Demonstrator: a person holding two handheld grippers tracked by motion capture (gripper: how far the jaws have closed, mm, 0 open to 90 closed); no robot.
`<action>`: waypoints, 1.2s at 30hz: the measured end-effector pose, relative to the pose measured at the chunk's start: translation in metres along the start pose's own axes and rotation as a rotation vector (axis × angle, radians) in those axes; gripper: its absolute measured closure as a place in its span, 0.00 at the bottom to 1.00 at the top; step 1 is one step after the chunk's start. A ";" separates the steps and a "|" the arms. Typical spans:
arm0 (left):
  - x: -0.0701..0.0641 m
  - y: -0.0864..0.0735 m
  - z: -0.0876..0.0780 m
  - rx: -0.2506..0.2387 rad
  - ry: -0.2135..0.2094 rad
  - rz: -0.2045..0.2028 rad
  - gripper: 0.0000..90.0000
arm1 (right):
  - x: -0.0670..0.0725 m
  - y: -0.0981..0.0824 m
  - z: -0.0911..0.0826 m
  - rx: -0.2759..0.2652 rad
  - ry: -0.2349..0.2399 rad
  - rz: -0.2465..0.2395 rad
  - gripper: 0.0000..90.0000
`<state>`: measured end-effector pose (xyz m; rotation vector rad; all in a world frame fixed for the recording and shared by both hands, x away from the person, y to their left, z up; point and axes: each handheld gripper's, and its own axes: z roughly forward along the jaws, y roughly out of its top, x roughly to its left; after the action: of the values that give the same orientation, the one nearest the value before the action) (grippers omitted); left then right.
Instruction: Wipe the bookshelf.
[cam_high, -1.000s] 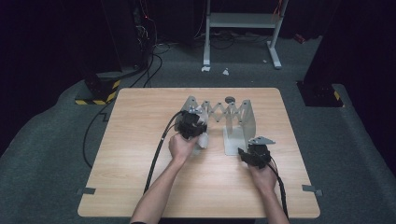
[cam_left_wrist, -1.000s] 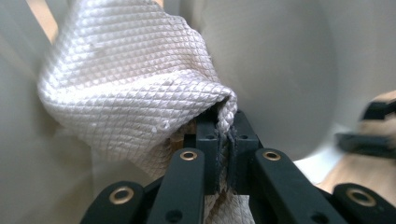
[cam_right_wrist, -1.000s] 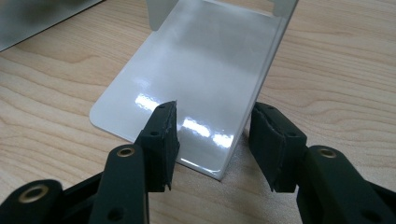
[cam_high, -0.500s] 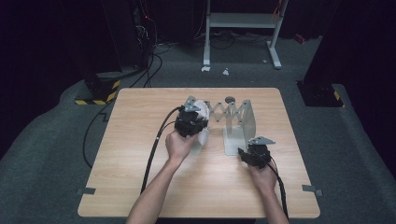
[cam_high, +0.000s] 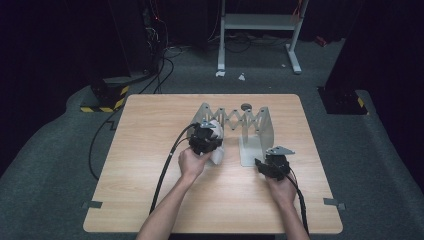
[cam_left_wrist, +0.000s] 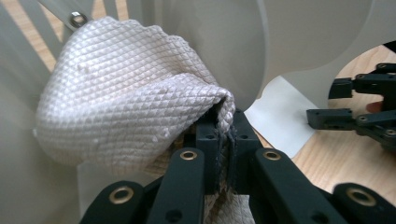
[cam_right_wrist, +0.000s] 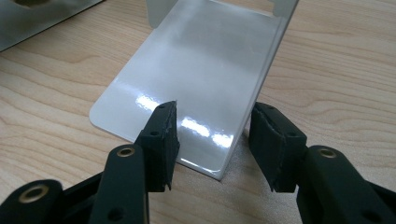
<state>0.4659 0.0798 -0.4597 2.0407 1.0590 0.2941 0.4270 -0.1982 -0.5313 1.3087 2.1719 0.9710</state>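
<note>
A folding metal rack with a scissor lattice stands at mid-table. My left gripper is shut on a white quilted cloth just in front of the rack's left end. In the left gripper view the bunched cloth is pinched between the jaws of that gripper and lies against the pale plates of the rack. My right gripper sits at the near corner of the rack's flat base plate. Its jaws stand apart, one over the shiny plate, one beside its edge.
The wooden table has bare room to the left and along the front. A small dark knob lies behind the rack. Black cables trail from both grippers off the near edge. A metal stand is on the floor beyond.
My left gripper with the cloth went a little up toward the rack, then came back down and nearer. The right gripper has kept still.
</note>
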 end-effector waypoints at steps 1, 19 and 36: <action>0.001 -0.001 0.004 0.011 0.000 -0.001 0.95 | 0.000 0.000 0.000 0.000 0.000 0.000 0.58; 0.018 0.017 0.027 0.060 0.227 -0.042 0.95 | 0.000 0.000 0.000 0.001 -0.003 -0.002 0.58; 0.029 0.062 -0.025 -0.063 0.313 -0.037 0.95 | 0.000 0.000 0.000 0.000 0.001 -0.004 0.58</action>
<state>0.5065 0.0956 -0.4016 1.9563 1.2564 0.6360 0.4269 -0.1978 -0.5313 1.3040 2.1743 0.9703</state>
